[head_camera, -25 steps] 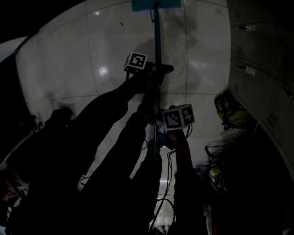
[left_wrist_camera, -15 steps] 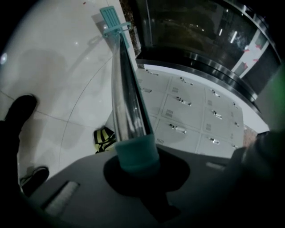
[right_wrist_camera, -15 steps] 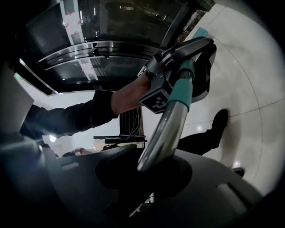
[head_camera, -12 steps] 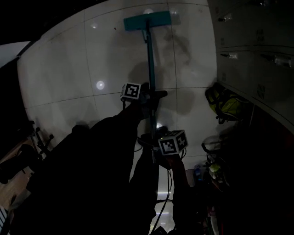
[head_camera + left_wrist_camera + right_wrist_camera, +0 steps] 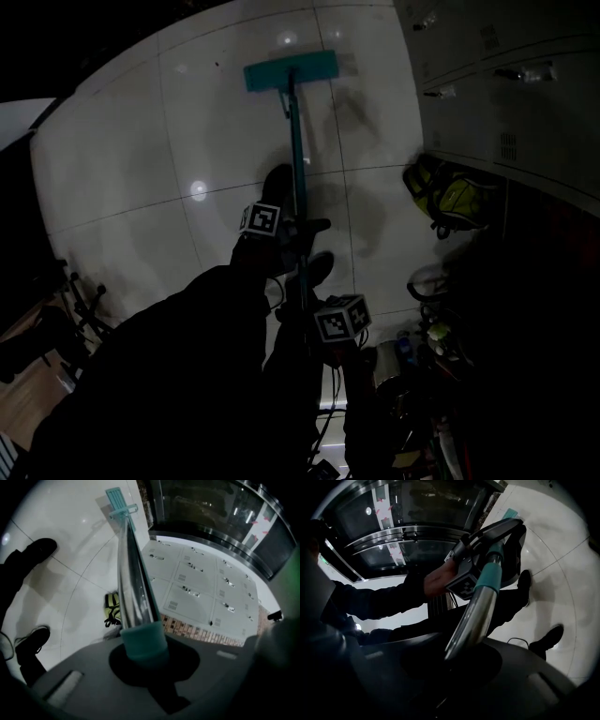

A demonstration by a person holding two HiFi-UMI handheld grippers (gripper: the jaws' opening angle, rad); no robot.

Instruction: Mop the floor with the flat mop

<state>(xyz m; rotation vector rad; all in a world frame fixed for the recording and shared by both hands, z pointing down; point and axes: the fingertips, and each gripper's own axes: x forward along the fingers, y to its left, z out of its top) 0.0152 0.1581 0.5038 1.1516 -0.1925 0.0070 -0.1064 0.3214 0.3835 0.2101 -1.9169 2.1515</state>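
Left gripper clamped on the flat mop handle, right gripper gripping it nearer me; teal mop head flat on the white tiled floor ahead.

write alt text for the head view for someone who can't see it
Seen from above in dim light, a person holds a mop pole with both grippers, the left gripper nearer the teal mop head than the right gripper; the head lies flat on a glossy white tiled floor. A yellow bag sits by grey lockers at right.
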